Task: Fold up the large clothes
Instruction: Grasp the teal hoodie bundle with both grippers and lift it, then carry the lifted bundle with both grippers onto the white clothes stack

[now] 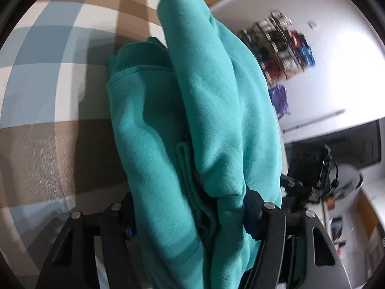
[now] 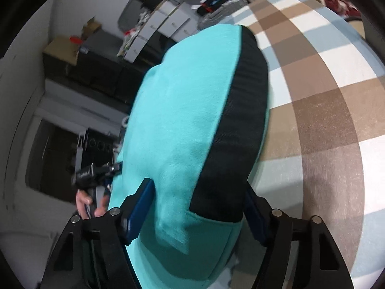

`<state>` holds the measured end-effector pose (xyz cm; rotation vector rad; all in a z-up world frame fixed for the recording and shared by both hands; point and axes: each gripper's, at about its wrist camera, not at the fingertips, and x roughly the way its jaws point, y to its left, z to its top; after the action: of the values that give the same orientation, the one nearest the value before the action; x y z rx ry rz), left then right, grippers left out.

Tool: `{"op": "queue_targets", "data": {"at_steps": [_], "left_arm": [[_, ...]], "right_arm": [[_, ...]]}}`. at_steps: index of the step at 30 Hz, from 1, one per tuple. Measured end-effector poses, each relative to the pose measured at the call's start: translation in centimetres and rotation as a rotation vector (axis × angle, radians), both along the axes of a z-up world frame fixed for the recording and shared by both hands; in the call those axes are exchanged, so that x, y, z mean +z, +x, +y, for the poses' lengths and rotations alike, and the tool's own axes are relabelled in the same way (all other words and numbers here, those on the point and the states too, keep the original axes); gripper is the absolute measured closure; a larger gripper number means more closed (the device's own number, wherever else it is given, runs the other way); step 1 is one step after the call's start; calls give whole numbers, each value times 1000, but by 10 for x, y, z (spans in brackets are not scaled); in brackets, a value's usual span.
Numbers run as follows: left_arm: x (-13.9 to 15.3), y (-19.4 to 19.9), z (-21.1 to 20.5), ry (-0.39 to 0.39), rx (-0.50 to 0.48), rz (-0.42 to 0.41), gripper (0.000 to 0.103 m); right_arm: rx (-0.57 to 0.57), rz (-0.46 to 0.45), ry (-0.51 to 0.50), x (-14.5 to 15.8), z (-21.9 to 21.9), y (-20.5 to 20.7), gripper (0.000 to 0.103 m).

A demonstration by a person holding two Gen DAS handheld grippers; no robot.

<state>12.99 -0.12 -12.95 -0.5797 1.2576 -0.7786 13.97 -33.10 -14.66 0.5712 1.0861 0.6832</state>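
Observation:
A teal sweatshirt (image 1: 192,125) hangs bunched between my left gripper's (image 1: 190,207) fingers, which are shut on it, lifted above the checked surface (image 1: 48,72). Its drawstring (image 1: 185,166) runs down the folds. In the right wrist view the same teal sweatshirt (image 2: 178,125), with a black ribbed band (image 2: 235,130), fills the middle. My right gripper (image 2: 197,214) is shut on it, blue pads (image 2: 138,209) pressing both sides. The other gripper (image 2: 96,173) and a hand show to the left, partly hidden by the cloth.
The checked brown, white and blue surface (image 2: 324,110) lies below. A rack of clothes (image 1: 281,45) stands by the white wall. Dark cabinets and boxes (image 2: 84,55) line the room. A person in grey (image 1: 344,185) is at the right.

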Motion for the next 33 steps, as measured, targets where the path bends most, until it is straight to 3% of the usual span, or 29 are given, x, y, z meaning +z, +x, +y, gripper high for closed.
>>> {"op": "queue_targets", "data": {"at_steps": [2,4,8,13,18,20,22,26,29,33], "left_arm": [[-3,0,3,-11,14,5,41],[-8,0,8,-10,24,20,39],[-8,0,14,-33,29,43,42],[9,-12,29,-106,26,-1,51],[14,-29,32,-120,6,-30,50],[4,-26,31,-72,18,-7,51],[6,-26,37,-106,13,-10,51],[29,-31,47,-156,32,-51,50],[49,-40,56,-148,46,-80,50],[101,-61,82,-116,77,-154,50]], "right_arm": [[21,13,29,-6,-5,-1,31],[4,44,77,-15,-10,5,23],[-8,45,84,-22,0,10,17],[-43,3,146,-10,-8,-7,36],[-31,-72,255,9,-15,-32,39],[-45,-64,251,1,-15,-35,38],[-70,-23,237,-15,-14,-33,38],[-86,-65,277,4,-18,-39,39],[-78,-89,283,25,-12,-40,39],[-45,-140,301,59,-3,-43,39]]}}
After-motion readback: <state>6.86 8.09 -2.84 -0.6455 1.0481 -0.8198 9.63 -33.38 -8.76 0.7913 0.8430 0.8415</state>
